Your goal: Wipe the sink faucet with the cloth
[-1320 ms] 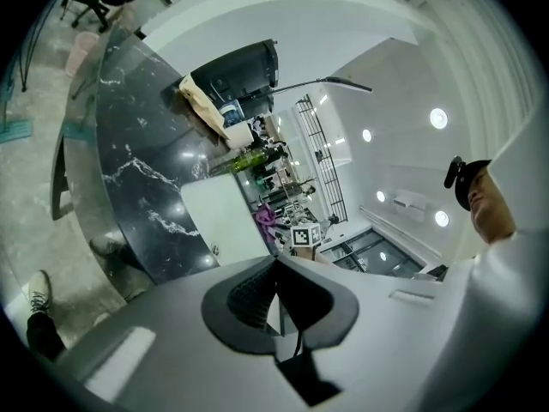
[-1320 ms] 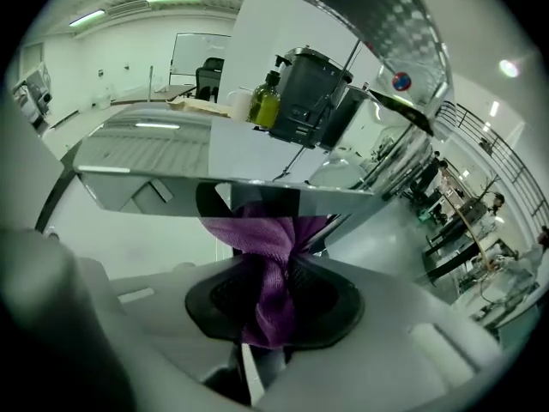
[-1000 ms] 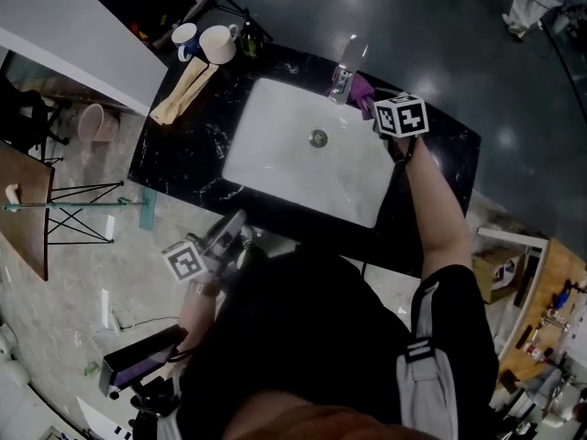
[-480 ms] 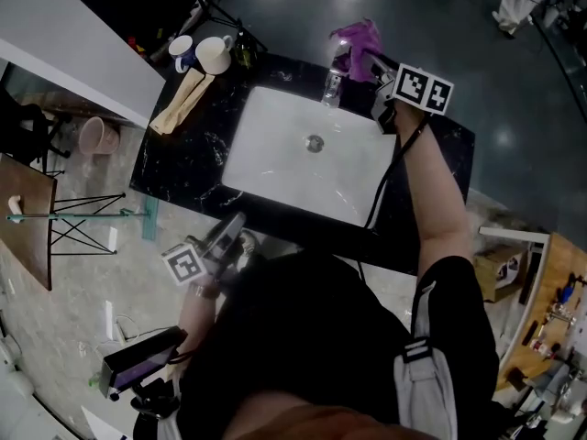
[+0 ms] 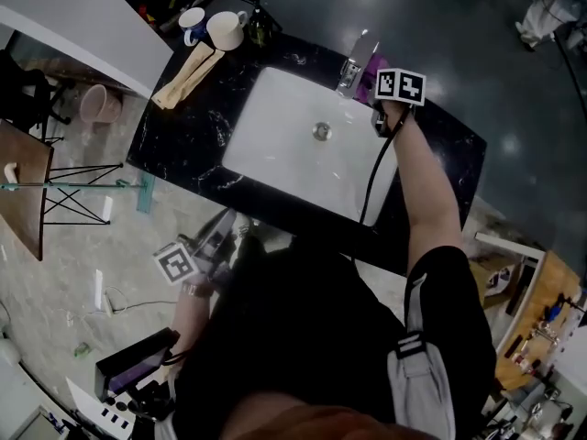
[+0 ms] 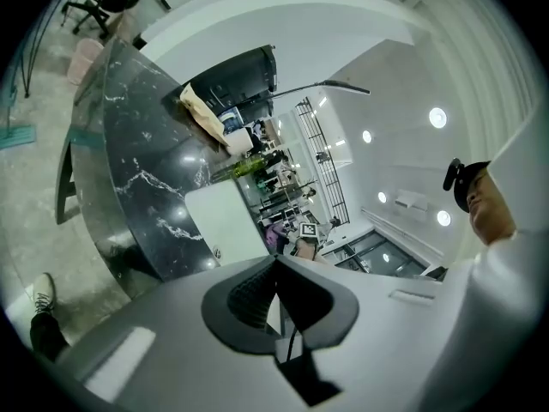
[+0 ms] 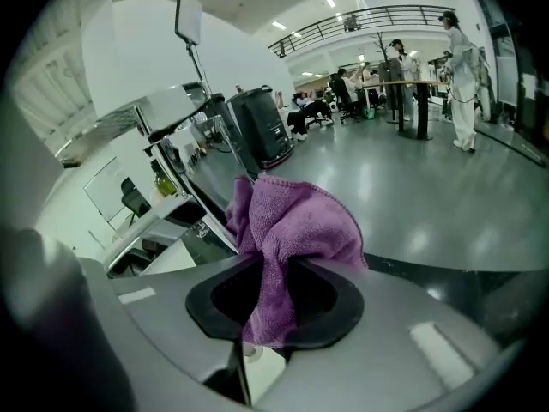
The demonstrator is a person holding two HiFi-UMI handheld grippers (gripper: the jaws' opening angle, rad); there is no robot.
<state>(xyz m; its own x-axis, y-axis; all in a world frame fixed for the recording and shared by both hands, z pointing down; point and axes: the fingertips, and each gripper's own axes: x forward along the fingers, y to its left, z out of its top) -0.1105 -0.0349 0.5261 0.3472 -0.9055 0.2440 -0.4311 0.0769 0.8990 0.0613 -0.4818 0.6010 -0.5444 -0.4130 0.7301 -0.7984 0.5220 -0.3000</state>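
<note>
Polished grey hall floor surrounds a black marble-veined bench (image 5: 183, 145) in the head view. At the bench's 10 o'clock corner stand a blue-and-white mug (image 5: 192, 21) and a cream mug (image 5: 225, 30), with a beige folded cloth (image 5: 188, 73) lying just below them.

Off the bench, at about 7 o'clock from the basin, the left hand-held gripper (image 6: 276, 273) hangs with its jaws pressed together on nothing, well apart from the work. A white rectangular sink (image 5: 275, 136) sits mid-bench.

On the sink's far rim, at 1 o'clock, rises the chrome sink faucet (image 5: 353, 62). Just to its right is the purple microfibre cloth (image 5: 374, 62), bunched and pinched between the jaws of the right hand-held gripper (image 7: 273, 303).

From those jaws the faucet lies close at roughly 10 o'clock, its long axis running as a slanted upright beside the cloth. Whether the cloth actually touches the metal I cannot tell.

The right hand is plainly the nearer one, so I judge a wipe would run along that slanted axis. Nothing stands between cloth and faucet, and the mugs are well clear.
</note>
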